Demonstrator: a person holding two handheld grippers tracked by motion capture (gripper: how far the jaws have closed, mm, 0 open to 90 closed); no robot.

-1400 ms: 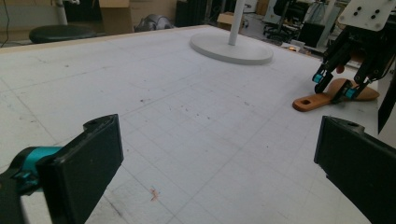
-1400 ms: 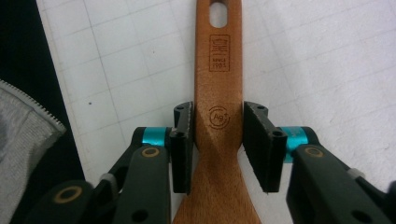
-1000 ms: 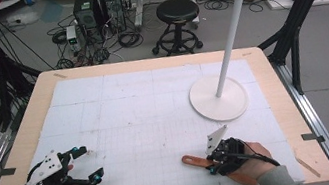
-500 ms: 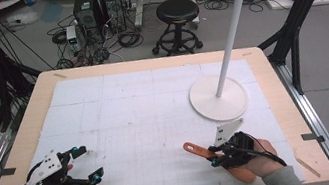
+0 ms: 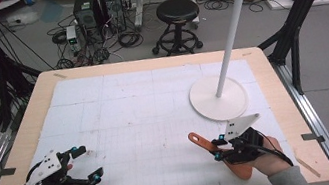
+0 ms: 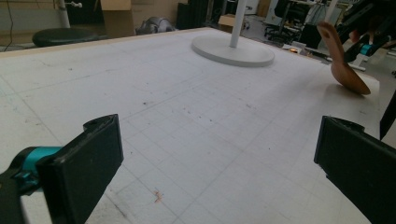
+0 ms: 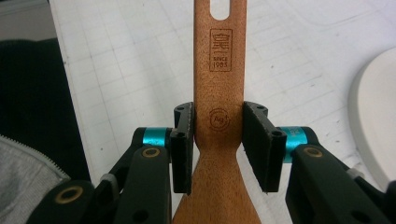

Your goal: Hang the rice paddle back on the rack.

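Since earlier frame, right gripper point(image 5: 218, 148) is lifting w/ the wooden spatula point(image 5: 216, 154), handle now tilting up-left off the table point(image 5: 271, 74). Jaws are clamping the spatula at its neck point(image 7: 218, 135), blade end near table's front right edge. Left gripper point(image 5: 85, 162) is resting front left, jaws spread wide, nothing betw. them.

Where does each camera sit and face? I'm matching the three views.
High view: above the table's near side, looking forward and down; both hands and tongs.
Left gripper view: on the left tongs, facing across the table; its open jaws.
Right gripper view: on the right tongs, clamping the wooden spatula.
Shared: spatula, white stand.
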